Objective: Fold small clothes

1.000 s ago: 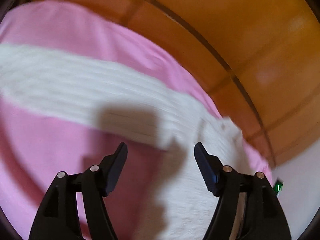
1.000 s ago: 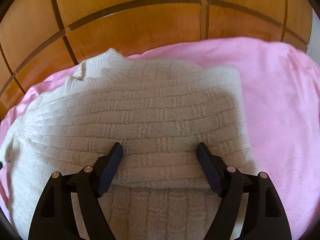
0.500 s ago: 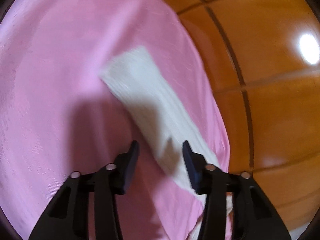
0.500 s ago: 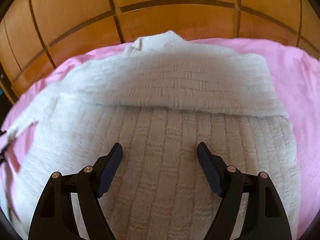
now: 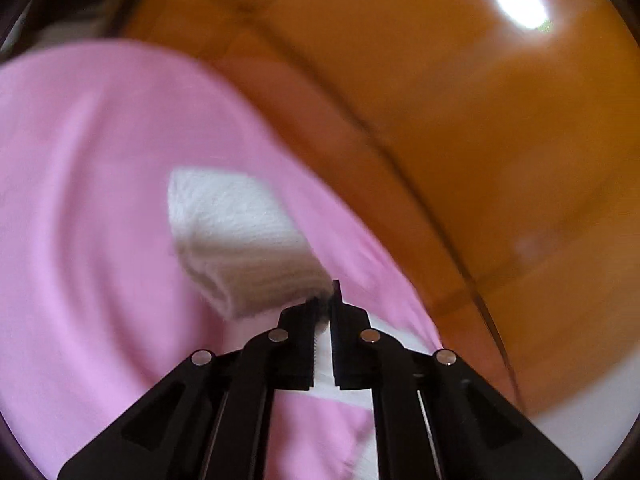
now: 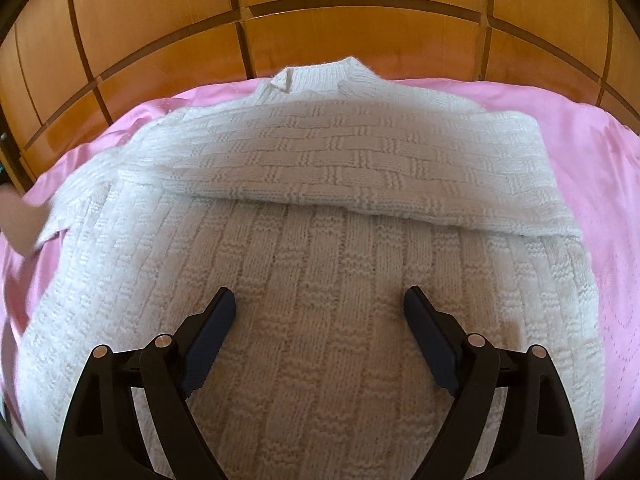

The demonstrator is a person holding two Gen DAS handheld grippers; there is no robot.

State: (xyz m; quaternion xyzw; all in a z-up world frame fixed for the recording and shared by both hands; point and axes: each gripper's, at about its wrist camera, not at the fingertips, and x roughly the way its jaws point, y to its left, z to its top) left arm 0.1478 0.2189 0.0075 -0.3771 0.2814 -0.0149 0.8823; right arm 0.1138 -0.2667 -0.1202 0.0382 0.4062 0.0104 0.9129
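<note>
Since the earlier frames the sweater's left sleeve [image 5: 236, 236] has left the pink sheet [image 5: 80, 200]: it lay flat there and now hangs bunched off the left gripper [image 5: 329, 312]. The jaws of that gripper have just been closing and are clenched on the sleeve's knit. The right-wrist view has drawn back from the collar [image 6: 316, 74] toward the hem.

The cream knitted sweater [image 6: 320, 300] lies spread on the pink sheet, collar toward the wooden headboard [image 6: 320, 8]. One sleeve is already folded across the chest, just below the collar. The right gripper [image 6: 320, 312] stands over the lower body of the sweater; its jaws have just been opening and are released, nothing between them.

Judgement: the step in hand is folding the left sleeve inward. Carry it low across the chest, parallel to the folded sleeve, and lay it flat before release; the loose knit may stretch or twist if pulled hard. The right gripper could steady the body.

Containers: none in view.
</note>
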